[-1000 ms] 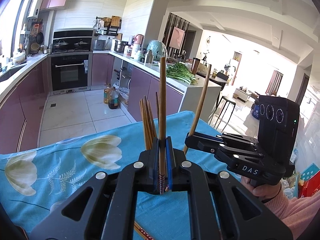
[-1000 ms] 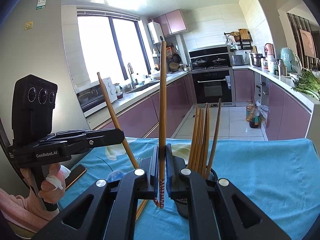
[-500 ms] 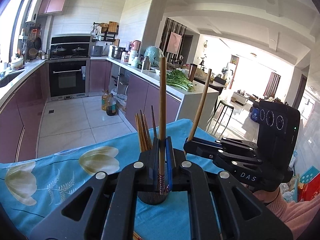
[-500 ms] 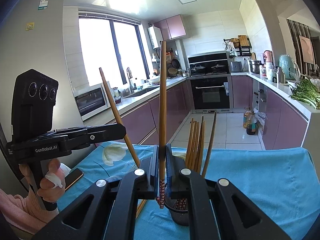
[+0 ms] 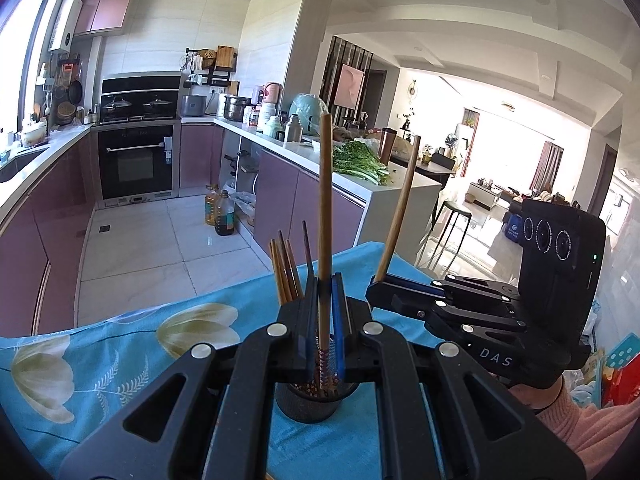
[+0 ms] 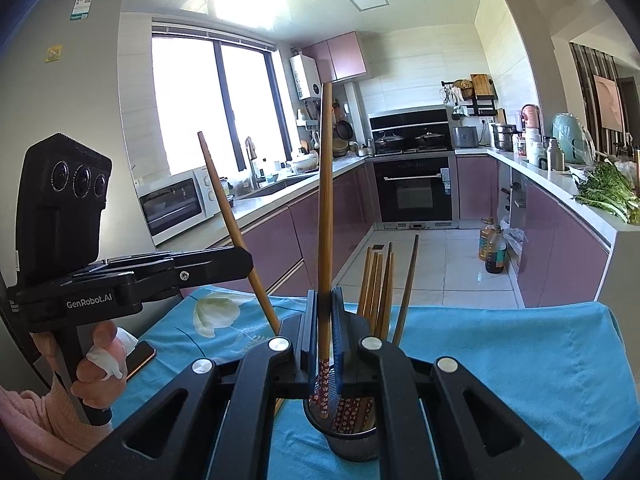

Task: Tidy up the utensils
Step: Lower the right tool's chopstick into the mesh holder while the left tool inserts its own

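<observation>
My left gripper (image 5: 323,312) is shut on a brown chopstick (image 5: 324,208), held upright with its patterned end over the dark mesh holder (image 5: 314,404). My right gripper (image 6: 323,320) is shut on another chopstick (image 6: 325,208), also upright, its patterned end at the rim of the same holder (image 6: 352,442). Several chopsticks (image 6: 378,284) stand in the holder; they also show in the left wrist view (image 5: 285,268). Each gripper shows in the other's view: the right gripper (image 5: 378,286) and the left gripper (image 6: 250,266).
The holder stands on a table with a blue flowered cloth (image 5: 120,360). A phone (image 6: 140,358) lies at the cloth's left edge. Purple kitchen cabinets (image 6: 560,256) and tiled floor lie beyond the table.
Both grippers have moved closer over the holder and lower, each with its chopstick. The patterned ends now reach the holder's mouth.
</observation>
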Demonstrator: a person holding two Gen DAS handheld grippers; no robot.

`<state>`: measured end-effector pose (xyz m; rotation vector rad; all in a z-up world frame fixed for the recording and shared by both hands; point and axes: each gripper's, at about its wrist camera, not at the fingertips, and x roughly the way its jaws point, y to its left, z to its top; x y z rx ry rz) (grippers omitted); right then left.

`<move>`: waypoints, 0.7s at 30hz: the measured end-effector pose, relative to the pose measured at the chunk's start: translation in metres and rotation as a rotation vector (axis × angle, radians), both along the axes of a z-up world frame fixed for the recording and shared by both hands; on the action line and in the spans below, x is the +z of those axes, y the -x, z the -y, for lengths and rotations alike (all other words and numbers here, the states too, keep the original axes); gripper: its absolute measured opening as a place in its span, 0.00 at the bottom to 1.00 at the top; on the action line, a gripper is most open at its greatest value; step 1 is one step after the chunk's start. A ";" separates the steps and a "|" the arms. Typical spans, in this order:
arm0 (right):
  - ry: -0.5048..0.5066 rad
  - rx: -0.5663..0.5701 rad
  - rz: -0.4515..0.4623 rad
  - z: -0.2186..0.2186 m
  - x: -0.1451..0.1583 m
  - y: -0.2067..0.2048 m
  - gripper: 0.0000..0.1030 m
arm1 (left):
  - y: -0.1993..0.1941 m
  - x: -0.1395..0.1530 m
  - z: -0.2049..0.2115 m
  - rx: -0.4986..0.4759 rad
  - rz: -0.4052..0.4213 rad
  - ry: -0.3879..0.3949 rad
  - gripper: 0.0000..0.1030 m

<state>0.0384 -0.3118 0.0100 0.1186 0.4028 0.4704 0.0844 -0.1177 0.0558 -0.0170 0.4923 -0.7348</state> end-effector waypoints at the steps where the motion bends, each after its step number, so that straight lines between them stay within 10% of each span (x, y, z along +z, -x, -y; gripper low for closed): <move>1: 0.000 -0.001 -0.002 -0.001 0.000 -0.001 0.05 | -0.001 -0.001 0.001 0.002 -0.002 -0.003 0.07; 21: 0.011 -0.025 -0.063 -0.010 -0.012 -0.019 0.05 | -0.014 -0.016 0.018 0.011 -0.061 -0.060 0.07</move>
